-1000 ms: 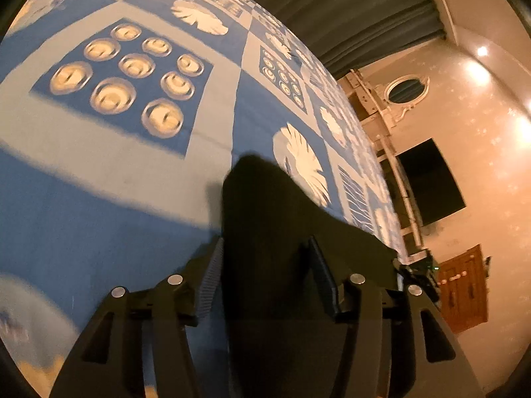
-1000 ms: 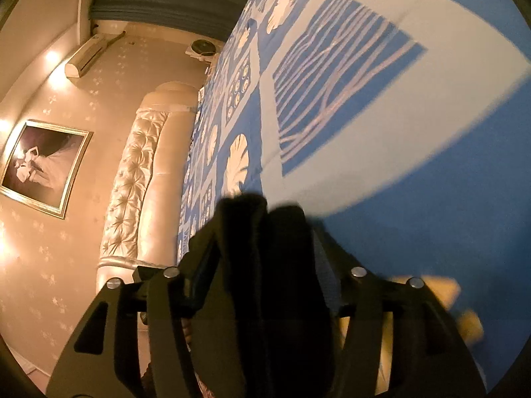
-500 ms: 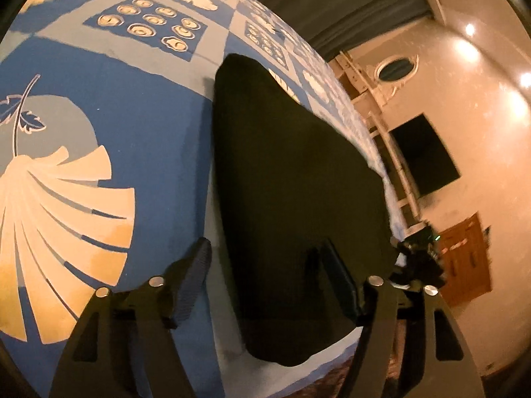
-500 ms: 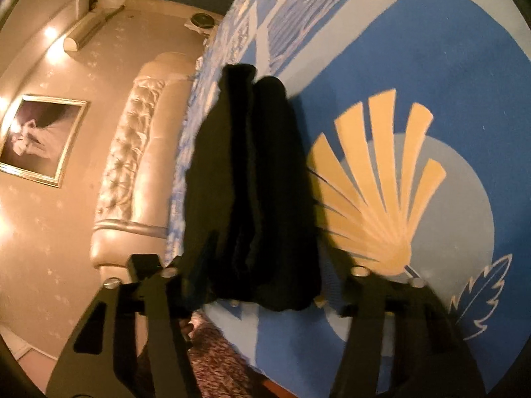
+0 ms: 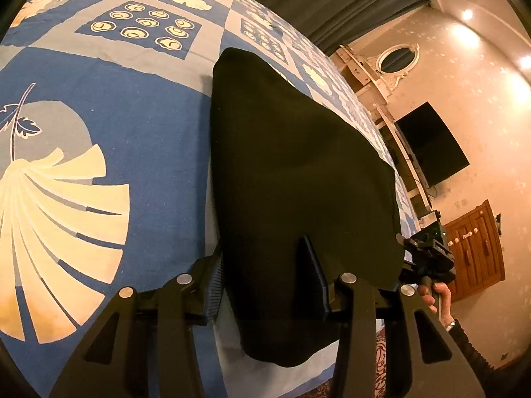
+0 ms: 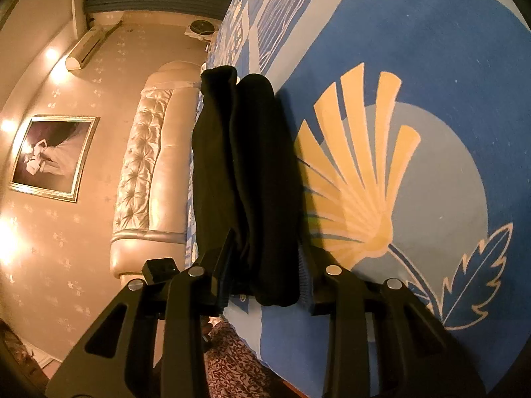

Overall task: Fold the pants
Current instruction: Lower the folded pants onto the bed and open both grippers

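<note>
The black pants (image 5: 298, 179) lie folded on the blue patterned bedspread (image 5: 139, 132), close to the bed's near edge. My left gripper (image 5: 265, 282) has its jaws spread wide on either side of the near end of the pants, not clamped on them. In the right wrist view the pants (image 6: 245, 172) show as a thick folded stack seen end-on. My right gripper (image 6: 265, 265) has its jaws spread on either side of that stack's near end. The right gripper also shows in the left wrist view (image 5: 428, 258), held in a hand.
The bedspread (image 6: 415, 83) reaches far ahead. The bed's edge and patterned carpet (image 6: 239, 364) lie just below the grippers. A tufted headboard (image 6: 149, 172) stands to the left in the right wrist view. A dark screen (image 5: 431, 146) and wooden cabinet (image 5: 478, 248) stand by the wall.
Both grippers went from clamped on the pants to spread jaws, and drew back toward the bed's edge. The pants went from held to lying flat on the bedspread.
</note>
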Action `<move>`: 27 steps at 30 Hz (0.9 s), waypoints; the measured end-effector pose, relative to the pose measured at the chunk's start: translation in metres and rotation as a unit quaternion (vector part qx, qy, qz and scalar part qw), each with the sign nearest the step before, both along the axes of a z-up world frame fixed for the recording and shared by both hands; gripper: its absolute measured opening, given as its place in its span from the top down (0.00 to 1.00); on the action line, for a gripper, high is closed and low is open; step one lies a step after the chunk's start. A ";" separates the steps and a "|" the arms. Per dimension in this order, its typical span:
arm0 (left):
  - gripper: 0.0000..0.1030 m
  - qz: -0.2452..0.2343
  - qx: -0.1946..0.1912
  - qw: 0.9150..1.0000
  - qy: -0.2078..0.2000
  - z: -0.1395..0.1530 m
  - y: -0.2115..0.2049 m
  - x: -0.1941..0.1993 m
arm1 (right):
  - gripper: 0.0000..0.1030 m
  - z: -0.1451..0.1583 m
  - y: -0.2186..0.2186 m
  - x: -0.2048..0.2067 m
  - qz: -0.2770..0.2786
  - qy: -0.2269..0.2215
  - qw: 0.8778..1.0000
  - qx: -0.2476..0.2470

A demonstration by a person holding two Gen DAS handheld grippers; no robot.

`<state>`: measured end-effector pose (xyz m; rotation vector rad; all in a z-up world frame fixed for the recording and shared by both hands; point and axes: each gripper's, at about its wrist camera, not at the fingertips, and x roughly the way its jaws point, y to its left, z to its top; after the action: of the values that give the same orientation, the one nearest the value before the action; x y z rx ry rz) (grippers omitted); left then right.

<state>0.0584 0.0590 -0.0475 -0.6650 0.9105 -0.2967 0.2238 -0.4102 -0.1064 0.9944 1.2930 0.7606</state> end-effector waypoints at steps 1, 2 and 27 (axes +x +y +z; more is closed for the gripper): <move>0.57 0.000 -0.001 1.000 -0.001 -0.001 0.000 -0.001 | 0.70 0.000 0.000 0.000 0.001 -0.001 1.000 0.002; 0.57 0.000 -0.002 1.000 -0.001 -0.001 0.000 0.000 | 0.70 0.000 -0.001 0.001 0.001 -0.001 1.000 0.004; 0.16 0.018 0.075 0.997 0.011 0.010 -0.027 0.001 | 0.61 -0.008 -0.057 -0.022 -0.061 0.019 0.996 0.064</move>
<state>0.0595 0.0317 -0.0373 -0.5462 0.9312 -0.1859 0.2017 -0.4670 -0.1144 1.1846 1.2154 0.7399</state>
